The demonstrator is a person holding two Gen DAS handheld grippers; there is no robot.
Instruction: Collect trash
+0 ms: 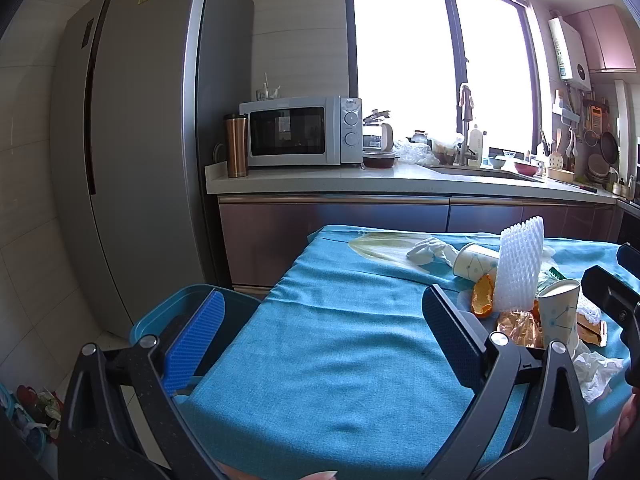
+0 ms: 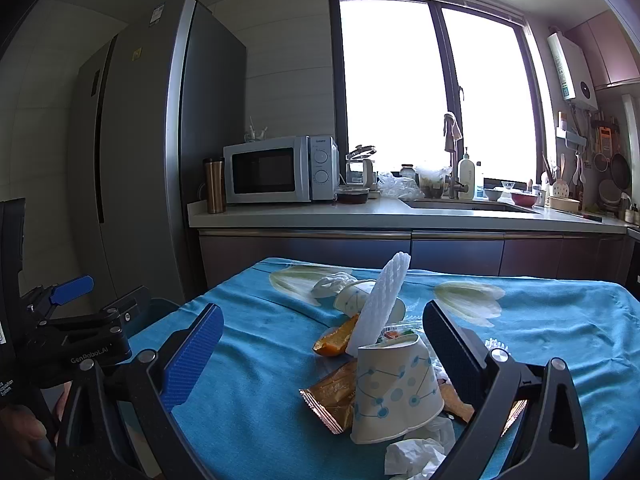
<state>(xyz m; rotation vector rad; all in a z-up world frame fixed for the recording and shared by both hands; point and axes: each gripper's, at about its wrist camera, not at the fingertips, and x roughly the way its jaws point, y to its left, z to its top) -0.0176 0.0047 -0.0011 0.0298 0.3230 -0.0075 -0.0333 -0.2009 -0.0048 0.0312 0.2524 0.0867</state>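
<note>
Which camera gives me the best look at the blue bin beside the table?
The left wrist view: the blue bin sits low beside the table's left edge, rim and inside partly visible behind the left gripper. In the right wrist view the left gripper almost completely hides it.

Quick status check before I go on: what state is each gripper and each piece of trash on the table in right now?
left gripper: open, empty, over bare cloth
right gripper: open, around the near cup, not closed
near paper cup: upside down, dented
far paper cup: lying on its side
foam net sleeve: propped up, leaning
orange peel: loose on the cloth
gold wrapper: crumpled
tissue: crumpled
blue bin: open
</note>
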